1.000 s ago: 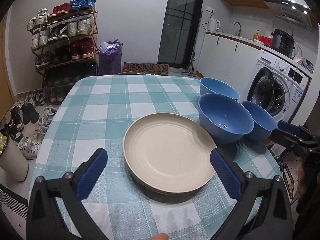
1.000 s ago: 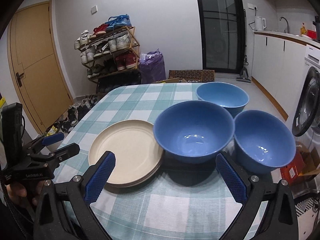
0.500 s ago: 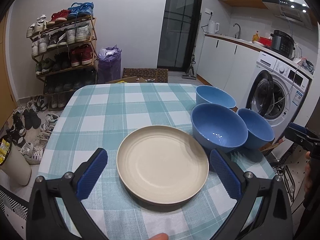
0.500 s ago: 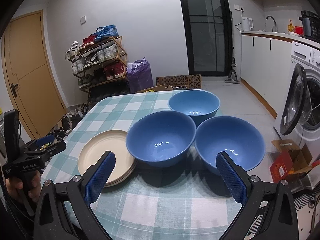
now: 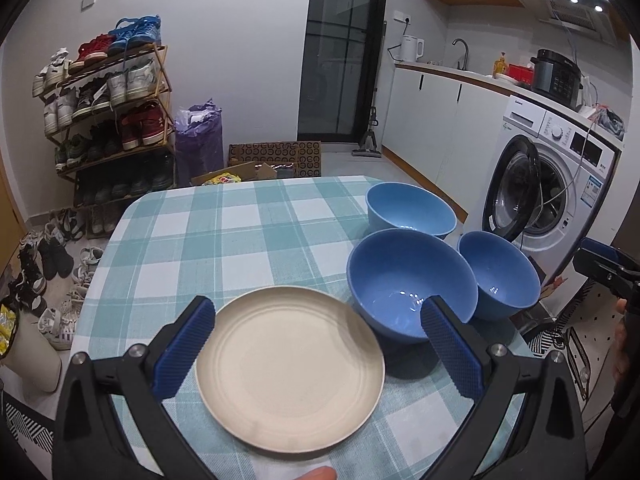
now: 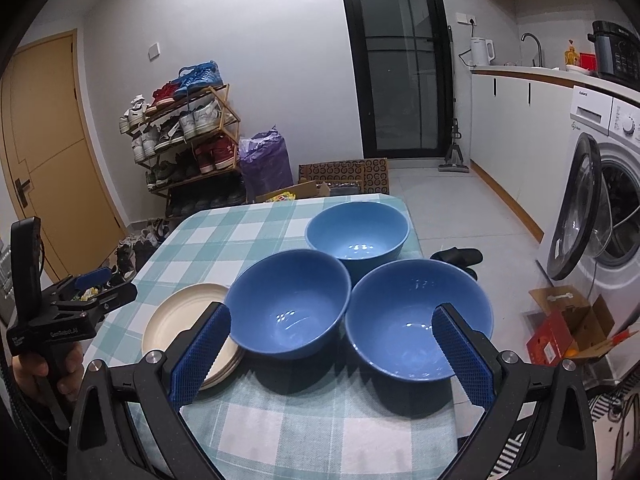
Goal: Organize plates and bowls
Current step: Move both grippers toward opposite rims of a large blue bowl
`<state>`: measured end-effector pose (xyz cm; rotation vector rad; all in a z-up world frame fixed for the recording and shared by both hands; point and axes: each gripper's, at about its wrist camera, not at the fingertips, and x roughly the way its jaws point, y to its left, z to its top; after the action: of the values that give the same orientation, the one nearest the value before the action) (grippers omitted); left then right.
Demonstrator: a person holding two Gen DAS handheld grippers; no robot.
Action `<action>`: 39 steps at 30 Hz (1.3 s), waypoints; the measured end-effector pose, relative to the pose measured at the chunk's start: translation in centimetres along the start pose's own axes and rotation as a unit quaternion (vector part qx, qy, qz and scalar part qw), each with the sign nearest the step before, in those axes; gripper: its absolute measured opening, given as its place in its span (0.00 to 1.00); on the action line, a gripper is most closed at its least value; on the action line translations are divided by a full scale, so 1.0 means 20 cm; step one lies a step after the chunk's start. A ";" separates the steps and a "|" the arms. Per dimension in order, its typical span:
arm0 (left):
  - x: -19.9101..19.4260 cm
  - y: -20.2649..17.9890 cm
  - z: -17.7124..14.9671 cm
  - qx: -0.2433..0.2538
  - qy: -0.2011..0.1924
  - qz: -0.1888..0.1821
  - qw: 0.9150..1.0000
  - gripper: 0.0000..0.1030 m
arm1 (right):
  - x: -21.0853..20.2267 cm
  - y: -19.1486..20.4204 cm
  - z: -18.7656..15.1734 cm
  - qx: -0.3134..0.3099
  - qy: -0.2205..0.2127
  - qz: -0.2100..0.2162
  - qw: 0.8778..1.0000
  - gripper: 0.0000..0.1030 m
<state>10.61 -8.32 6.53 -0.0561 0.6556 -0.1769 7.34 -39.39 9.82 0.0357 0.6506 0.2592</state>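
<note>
Both hand-held grippers hover level with jaws spread wide and empty, the left gripper (image 5: 318, 338) beside the right gripper (image 6: 330, 344), each gripped from below.

The left wrist view is taken from low over the near edge of the teal-and-white checked tablecloth (image 5: 224, 240), aimed at 12 o'clock toward the wooden shoe rack (image 5: 112, 120). The stack of round cream plates (image 5: 288, 360) is seen close up, dead centre, framed by blue-padded fingers (image 5: 184, 344).

The right wrist view is shot from further right, also facing 12 o'clock, with the three round blue bowls (image 6: 288, 308) kept nearest. The cream plates (image 6: 180, 320) are pushed to 9 o'clock.

Plates, bowls, cloth, shoe rack and the white front-loading washing machine (image 6: 608, 200) are shared by both.
</note>
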 end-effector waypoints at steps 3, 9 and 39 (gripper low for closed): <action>0.03 -0.04 0.05 0.008 0.001 -0.002 1.000 1.00 | 0.01 -0.03 0.04 -0.003 0.000 -0.005 1.000 0.99; 0.09 -0.10 0.15 0.013 0.002 -0.011 1.000 1.00 | 0.03 -0.12 0.11 0.006 -0.002 -0.010 1.000 0.99; 0.56 -0.29 0.41 0.027 0.045 -0.022 0.998 1.00 | 0.38 -0.44 0.39 0.030 0.021 -0.017 0.999 0.99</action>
<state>23.48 -16.12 6.80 -0.0109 0.7394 -0.2404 19.98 -45.62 10.54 0.0768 0.7008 0.2078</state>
